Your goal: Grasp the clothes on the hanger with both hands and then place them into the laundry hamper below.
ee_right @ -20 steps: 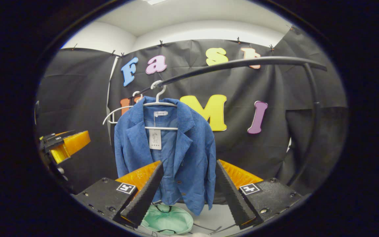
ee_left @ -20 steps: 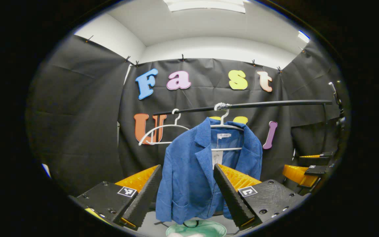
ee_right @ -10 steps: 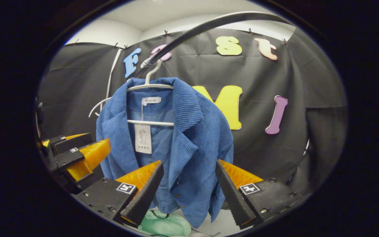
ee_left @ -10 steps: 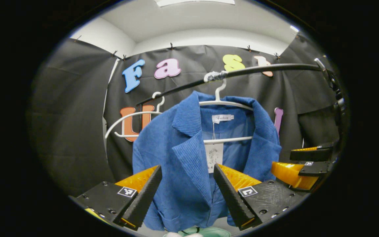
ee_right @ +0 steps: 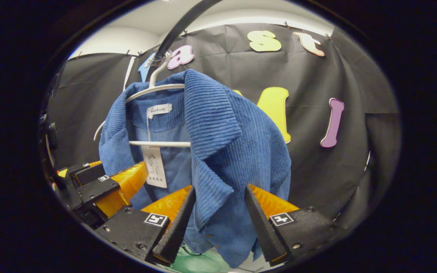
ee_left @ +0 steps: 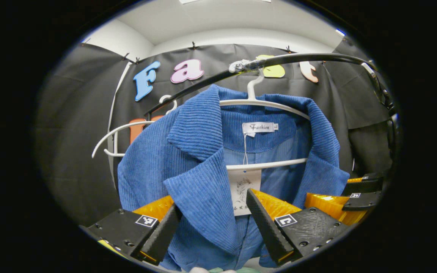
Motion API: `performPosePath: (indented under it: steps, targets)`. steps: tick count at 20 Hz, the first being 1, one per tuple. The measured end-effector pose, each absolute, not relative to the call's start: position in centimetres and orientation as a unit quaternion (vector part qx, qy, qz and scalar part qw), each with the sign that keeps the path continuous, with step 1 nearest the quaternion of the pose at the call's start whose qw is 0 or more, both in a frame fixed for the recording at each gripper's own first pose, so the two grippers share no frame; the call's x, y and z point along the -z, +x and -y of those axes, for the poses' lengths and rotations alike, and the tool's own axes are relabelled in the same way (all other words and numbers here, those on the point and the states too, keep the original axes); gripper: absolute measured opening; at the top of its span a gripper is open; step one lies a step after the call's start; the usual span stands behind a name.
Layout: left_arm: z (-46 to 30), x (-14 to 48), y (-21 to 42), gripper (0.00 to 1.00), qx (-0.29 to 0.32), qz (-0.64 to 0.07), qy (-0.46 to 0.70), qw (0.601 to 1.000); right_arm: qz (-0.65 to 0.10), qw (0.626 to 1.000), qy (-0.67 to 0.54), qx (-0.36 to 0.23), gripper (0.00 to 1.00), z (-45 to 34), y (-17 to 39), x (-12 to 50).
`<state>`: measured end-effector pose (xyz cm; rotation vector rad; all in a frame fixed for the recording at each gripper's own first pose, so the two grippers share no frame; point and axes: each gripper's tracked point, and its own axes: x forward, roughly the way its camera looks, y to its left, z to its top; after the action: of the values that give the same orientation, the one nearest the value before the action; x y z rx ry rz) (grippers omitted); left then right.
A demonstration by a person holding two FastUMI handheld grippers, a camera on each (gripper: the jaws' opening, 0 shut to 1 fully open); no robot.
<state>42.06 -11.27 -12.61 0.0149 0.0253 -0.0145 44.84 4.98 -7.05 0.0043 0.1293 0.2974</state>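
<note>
We see the jacket [ee_left: 199,159] on a white hanger [ee_left: 264,104] hooked over the black rail [ee_left: 309,58], with the hamper [ee_right: 199,263] a green sliver far below its hem. Both tools stand wide: the left gripper [ee_left: 211,223] straddles one lapel, the right gripper [ee_right: 218,223] the other, neither yet pinching cloth.

Our worry is that closing on lapels alone drags the hanger along, or unhooks it (the hook looks shallow). A thin bite may slip off the corduroy. The paper tag [ee_left: 243,189] hangs between the lapels and may get caught.

Room is tight overhead under the rail, open below.
</note>
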Motion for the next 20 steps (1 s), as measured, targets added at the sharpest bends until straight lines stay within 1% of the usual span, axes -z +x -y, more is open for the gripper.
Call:
performPosePath:
  steps: [1, 2, 4, 5, 6, 7, 8, 9, 10, 11, 12, 16, 20]
  targets:
    - [11.2, 12.7, 42.3, 0.92, 0.004, -0.013, 0.008, 1.0, -0.067, 0.986, 0.002, -0.152, 0.82, -5.3, 45.1, 7.2]
    - [11.0, 12.7, 42.4, 1.0, 0.0, -0.013, 0.008, 1.0, -0.067, 0.986, 0.001, -0.154, 0.72, -5.7, 45.3, 7.2]
    - [10.5, 13.1, 42.8, 0.77, -0.008, -0.023, 0.009, 1.0, -0.069, 0.985, 0.0, -0.158, 0.57, -6.1, 45.4, 7.2]
    - [10.6, 13.5, 42.9, 0.65, -0.001, -0.031, 0.008, 0.999, -0.067, 0.985, -0.001, -0.159, 0.49, -6.1, 45.6, 7.2]
    - [11.1, 13.9, 43.0, 0.53, 0.015, -0.041, 0.003, 0.999, -0.068, 0.986, 0.0, -0.149, 0.36, -6.0, 45.9, 7.2]
    - [11.0, 14.1, 42.9, 0.41, 0.015, -0.048, 0.001, 0.999, -0.075, 0.985, -0.001, -0.155, 0.23, -6.2, 45.8, 7.5]
    - [10.2, 14.3, 42.7, 0.3, -0.005, -0.051, 0.008, 0.999, -0.08, 0.983, 0.005, -0.168, 0.1, -6.7, 45.8, 7.7]
    - [9.4, 14.3, 42.2, 0.18, -0.019, -0.052, 0.013, 0.998, -0.09, 0.98, 0.009, -0.177, 0.07, -6.9, 45.9, 8.0]
    - [9.2, 14.3, 42.2, 0.06, -0.016, -0.051, 0.014, 0.998, -0.096, 0.979, 0.014, -0.182, 0.05, -6.8, 46.0, 8.1]
    - [8.8, 14.3, 42.4, 0.0, -0.021, -0.056, 0.018, 0.998, -0.098, 0.978, 0.02, -0.182, 0.05, -6.2, 46.2, 8.0]
    - [8.3, 14.3, 42.4, 0.03, -0.027, -0.059, 0.026, 0.998, -0.1, 0.978, 0.025, -0.179, 0.05, -5.6, 46.5, 7.8]
    - [7.1, 14.5, 42.2, 0.02, -0.035, -0.063, 0.047, 0.996, -0.102, 0.98, 0.034, -0.169, 0.05, -4.0, 46.9, 7.4]
    - [5.9, 14.2, 42.3, 0.02, -0.05, -0.065, 0.043, 0.996, -0.096, 0.982, 0.027, -0.16, 0.05, -2.1, 47.3, 6.9]
